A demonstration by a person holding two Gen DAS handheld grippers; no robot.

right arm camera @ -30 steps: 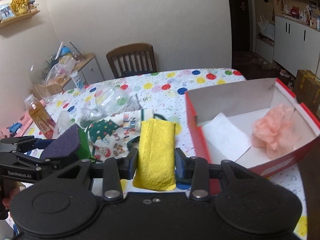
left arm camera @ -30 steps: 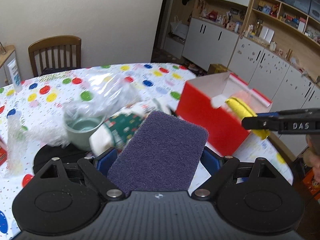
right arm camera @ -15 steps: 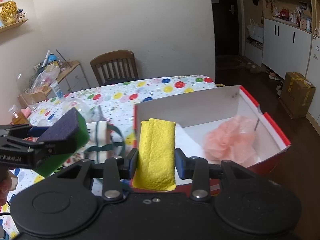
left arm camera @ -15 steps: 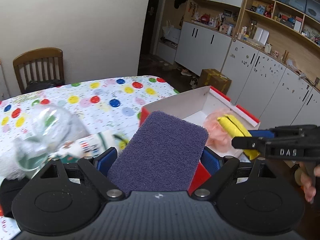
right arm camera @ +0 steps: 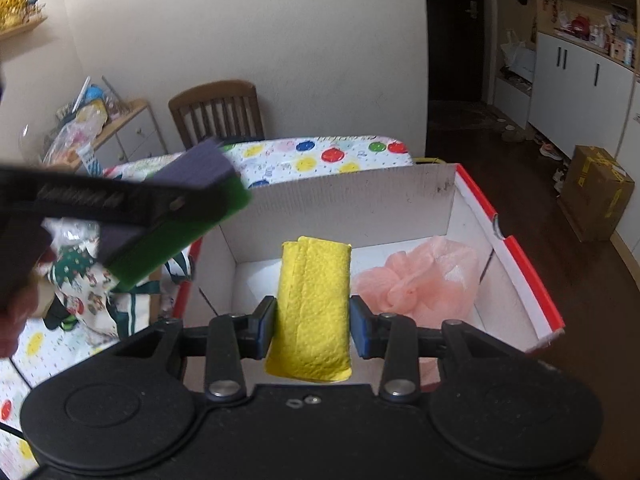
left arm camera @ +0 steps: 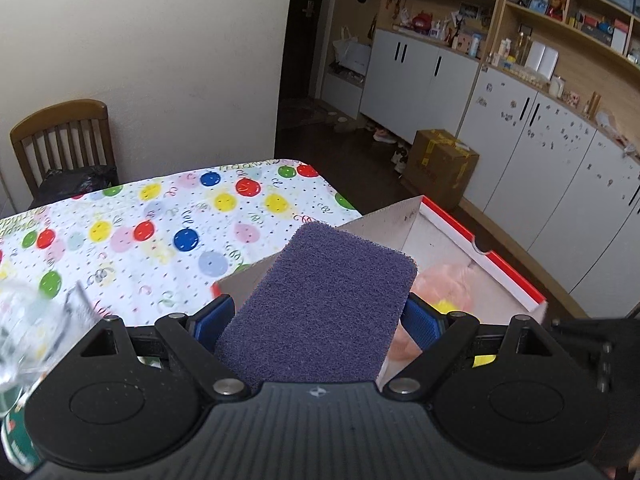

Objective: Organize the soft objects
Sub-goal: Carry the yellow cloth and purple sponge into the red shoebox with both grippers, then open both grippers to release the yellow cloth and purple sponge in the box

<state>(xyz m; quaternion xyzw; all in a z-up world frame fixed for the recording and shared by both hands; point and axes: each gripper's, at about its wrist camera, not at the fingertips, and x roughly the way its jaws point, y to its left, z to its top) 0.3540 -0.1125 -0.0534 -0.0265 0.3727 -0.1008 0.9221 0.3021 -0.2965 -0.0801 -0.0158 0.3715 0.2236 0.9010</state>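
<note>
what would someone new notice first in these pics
The folded yellow cloth pinched in the right tool, hanging over the open red box where a pink mesh puff already sits. Next, the purple-and-green sponge clamped in the left tool, just left of the box, over the balloon-print tablecloth.

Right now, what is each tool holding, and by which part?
Left tool: purple-and-green scouring sponge, clamped across its long side edges. Right tool: folded yellow cloth, pinched by its two side edges.
</note>
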